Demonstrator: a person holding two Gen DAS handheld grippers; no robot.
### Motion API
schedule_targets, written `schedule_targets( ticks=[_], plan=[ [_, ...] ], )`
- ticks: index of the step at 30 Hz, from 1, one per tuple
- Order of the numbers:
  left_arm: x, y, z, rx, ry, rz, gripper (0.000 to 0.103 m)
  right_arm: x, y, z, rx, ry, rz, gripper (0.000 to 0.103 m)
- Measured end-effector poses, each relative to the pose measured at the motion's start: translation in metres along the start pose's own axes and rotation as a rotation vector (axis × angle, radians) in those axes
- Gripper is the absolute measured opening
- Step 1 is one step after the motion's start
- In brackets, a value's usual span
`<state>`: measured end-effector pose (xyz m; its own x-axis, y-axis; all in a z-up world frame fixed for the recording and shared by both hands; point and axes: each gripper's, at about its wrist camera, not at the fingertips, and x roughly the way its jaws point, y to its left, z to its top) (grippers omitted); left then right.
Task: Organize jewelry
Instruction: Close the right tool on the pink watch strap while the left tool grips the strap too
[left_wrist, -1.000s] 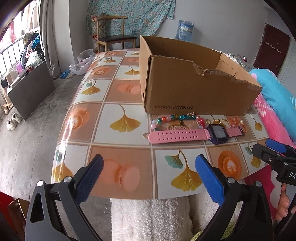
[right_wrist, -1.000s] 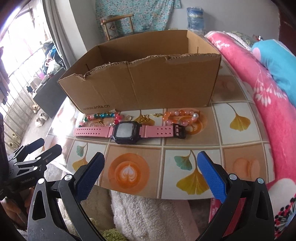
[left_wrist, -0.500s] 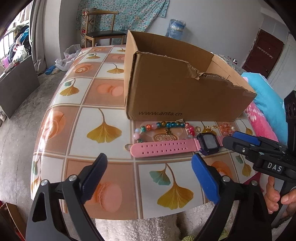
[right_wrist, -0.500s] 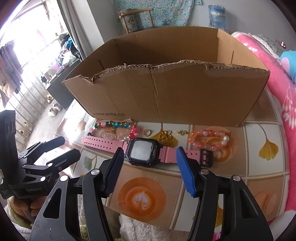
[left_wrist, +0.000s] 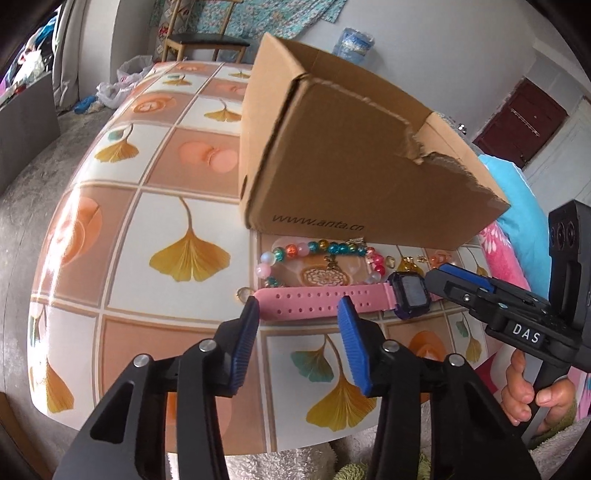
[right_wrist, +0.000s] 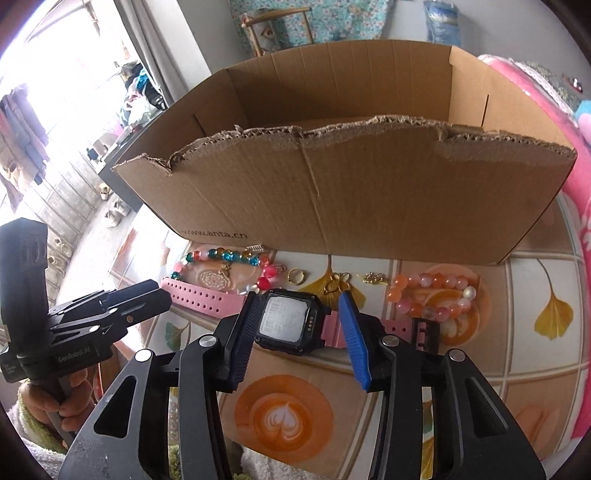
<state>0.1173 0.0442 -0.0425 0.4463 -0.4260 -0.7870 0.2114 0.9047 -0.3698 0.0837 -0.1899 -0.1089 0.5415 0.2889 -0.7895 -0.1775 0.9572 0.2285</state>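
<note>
A pink-strapped watch lies flat on the tiled table in front of the cardboard box (left_wrist: 351, 166). My left gripper (left_wrist: 299, 306) hovers over the free end of its strap (left_wrist: 314, 301), jaws closing, pads not pressing it. My right gripper (right_wrist: 299, 306) straddles the dark watch face (right_wrist: 286, 321), jaws closing; its left pad sits at the case edge, with a gap on the right. A multicoloured bead bracelet (right_wrist: 221, 254), a gold ring (right_wrist: 296, 276), gold charms (right_wrist: 338, 282) and an orange bead bracelet (right_wrist: 432, 284) lie along the box's front wall.
The box (right_wrist: 351, 203) stands open-topped with a torn front rim, close behind the jewelry. The table (left_wrist: 166, 221) ends just below both grippers, above a white fluffy cloth. Pink bedding (right_wrist: 576, 184) borders the right side. A person's hand (left_wrist: 524, 387) holds each gripper handle.
Both grippers have come forward and down onto the watch, and their jaws have narrowed from wide open. The watch and the other jewelry have not moved.
</note>
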Motion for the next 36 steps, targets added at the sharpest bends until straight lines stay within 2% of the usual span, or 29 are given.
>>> schedule_targets(
  ticks=[3,5,12,16,21,24,29,36],
  plan=[
    [0.003,0.01,0.003,-0.061,0.008,-0.013,0.043,0.006,-0.003,0.0,0.009,0.014,0.006,0.038],
    [0.005,0.016,0.004,-0.094,0.01,-0.05,0.043,0.009,-0.005,-0.002,0.015,0.03,0.011,0.036],
    [0.002,0.024,0.003,-0.144,0.011,-0.139,0.042,0.005,-0.011,-0.006,0.015,0.033,0.012,0.036],
    [-0.011,0.028,-0.001,-0.165,-0.027,-0.213,0.041,0.004,-0.011,-0.007,0.02,0.037,0.017,0.036],
    [-0.021,0.021,-0.006,-0.174,-0.047,-0.342,0.04,0.007,-0.006,-0.007,-0.004,0.045,0.012,0.036],
    [-0.014,0.013,-0.007,-0.158,-0.021,-0.304,0.035,0.01,-0.001,-0.007,-0.029,0.045,0.001,0.036],
    [0.005,0.006,-0.004,-0.149,0.039,-0.168,0.013,0.01,0.004,-0.006,-0.05,0.051,-0.009,0.036],
    [0.008,0.001,-0.001,-0.139,0.058,-0.096,0.006,0.007,0.023,-0.015,-0.178,0.041,-0.031,0.038]
  ],
)
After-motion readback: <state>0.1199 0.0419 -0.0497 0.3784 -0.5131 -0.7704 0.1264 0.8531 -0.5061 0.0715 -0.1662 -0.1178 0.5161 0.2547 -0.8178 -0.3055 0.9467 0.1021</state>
